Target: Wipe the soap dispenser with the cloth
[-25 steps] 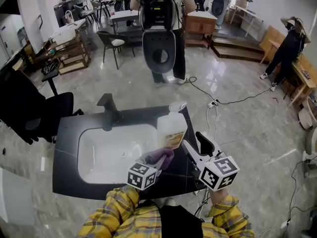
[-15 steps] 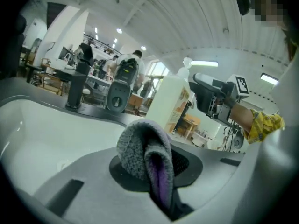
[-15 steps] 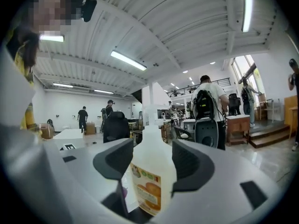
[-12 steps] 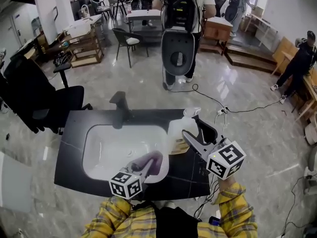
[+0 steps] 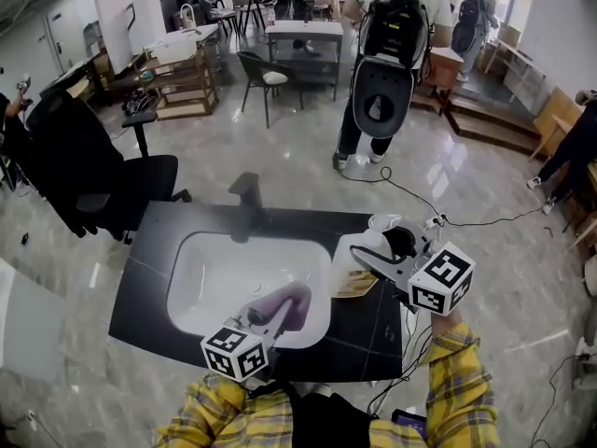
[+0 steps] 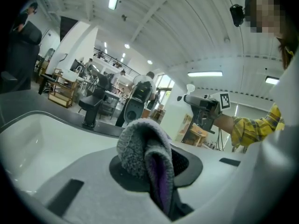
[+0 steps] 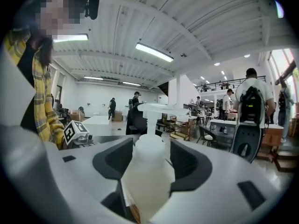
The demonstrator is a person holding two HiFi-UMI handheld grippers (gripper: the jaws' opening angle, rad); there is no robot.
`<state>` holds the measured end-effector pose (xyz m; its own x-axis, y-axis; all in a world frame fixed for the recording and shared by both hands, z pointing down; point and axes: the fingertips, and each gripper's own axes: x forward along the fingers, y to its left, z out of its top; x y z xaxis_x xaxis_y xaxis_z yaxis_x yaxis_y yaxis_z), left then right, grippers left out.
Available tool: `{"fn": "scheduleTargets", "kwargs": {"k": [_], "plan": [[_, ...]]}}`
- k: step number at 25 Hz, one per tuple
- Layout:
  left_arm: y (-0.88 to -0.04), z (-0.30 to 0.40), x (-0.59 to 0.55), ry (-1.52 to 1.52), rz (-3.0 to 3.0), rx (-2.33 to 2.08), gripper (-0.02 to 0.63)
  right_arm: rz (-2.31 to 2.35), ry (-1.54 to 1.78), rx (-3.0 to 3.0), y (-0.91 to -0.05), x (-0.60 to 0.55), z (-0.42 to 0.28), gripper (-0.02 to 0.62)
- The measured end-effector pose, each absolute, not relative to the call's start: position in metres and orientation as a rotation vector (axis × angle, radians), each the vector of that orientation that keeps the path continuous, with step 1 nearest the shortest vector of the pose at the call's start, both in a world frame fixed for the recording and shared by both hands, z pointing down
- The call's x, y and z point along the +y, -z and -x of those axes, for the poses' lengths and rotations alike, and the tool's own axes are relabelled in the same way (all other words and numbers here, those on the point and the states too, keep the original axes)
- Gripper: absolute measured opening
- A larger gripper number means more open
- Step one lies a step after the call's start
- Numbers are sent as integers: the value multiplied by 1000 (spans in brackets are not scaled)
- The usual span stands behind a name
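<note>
1. The soap dispenser [image 5: 353, 283], a white pump bottle with an orange label, is tilted above the right end of the desk [image 5: 140, 299], just beside the sink [image 5: 210, 278].
2. The right gripper [image 7: 148, 155] clamps its jaws on the bottle's body, below the pump head.
3. The cloth [image 6: 138, 146], grey fleece with a purple side, is bunched and pinched between the jaws of the left gripper [image 5: 276, 314].
4. The cloth hangs over the white basin's near right corner, apart from the dispenser.
5. A black faucet [image 5: 247, 199] stands at the far rim.
6. A black office chair [image 5: 103, 180] is left of the desk; a person wearing a backpack [image 5: 392, 35] stands beyond.
</note>
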<state>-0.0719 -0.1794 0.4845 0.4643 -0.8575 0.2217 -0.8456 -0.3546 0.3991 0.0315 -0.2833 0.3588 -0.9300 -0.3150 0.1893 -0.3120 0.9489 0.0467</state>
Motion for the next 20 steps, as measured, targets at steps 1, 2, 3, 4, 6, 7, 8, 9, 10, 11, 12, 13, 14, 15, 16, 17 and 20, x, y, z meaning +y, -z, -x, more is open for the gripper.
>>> {"fn": "scheduleTargets", "kwargs": {"k": [1,2,3,4,6,7,8,9,10,11,12,13,14,15,16,17,20], "plan": [[-484,72,-180,35,-2258,-1423,49,-462,21,-2904,-359,-283,-30,239],[-483,72,-181,37,-2256,-1425,49,-459,24,-2901,-358,-283,-29,239],[-482,71,-182,38,-2254,-1426,49,-461,35,-2897,-357,-283,-30,238],[-482,71,-183,38,-2253,-1426,49,-468,58,-2893,-356,-283,-30,230],[-483,70,-187,37,-2255,-1420,49,-500,111,-2882,-356,-283,-29,201],[-484,68,-188,37,-2258,-1414,49,-519,122,-2877,-356,-283,-28,199],[-484,66,-190,38,-2262,-1407,49,-538,123,-2875,-356,-284,-29,196],[-484,63,-191,37,-2268,-1400,49,-554,119,-2872,-356,-285,-30,195],[-483,60,-191,35,-2273,-1393,49,-568,114,-2870,-355,-286,-33,193],[-481,57,-192,32,-2279,-1386,49,-578,109,-2868,-354,-287,-34,192],[-480,56,-192,29,-2283,-1381,49,-585,104,-2865,-354,-288,-36,190],[-480,55,-193,27,-2286,-1377,49,-589,100,-2863,-353,-289,-36,190],[-481,55,-193,27,-2288,-1373,49,-594,97,-2861,-354,-290,-37,189],[-483,55,-194,26,-2289,-1370,49,-601,94,-2859,-355,-291,-38,189],[-485,56,-194,26,-2289,-1366,49,-610,92,-2857,-357,-292,-39,187],[-487,57,-194,25,-2289,-1362,49,-618,90,-2856,-359,-293,-39,187],[-493,60,-195,27,-2284,-1352,49,-627,83,-2856,-362,-297,-41,187]]}}
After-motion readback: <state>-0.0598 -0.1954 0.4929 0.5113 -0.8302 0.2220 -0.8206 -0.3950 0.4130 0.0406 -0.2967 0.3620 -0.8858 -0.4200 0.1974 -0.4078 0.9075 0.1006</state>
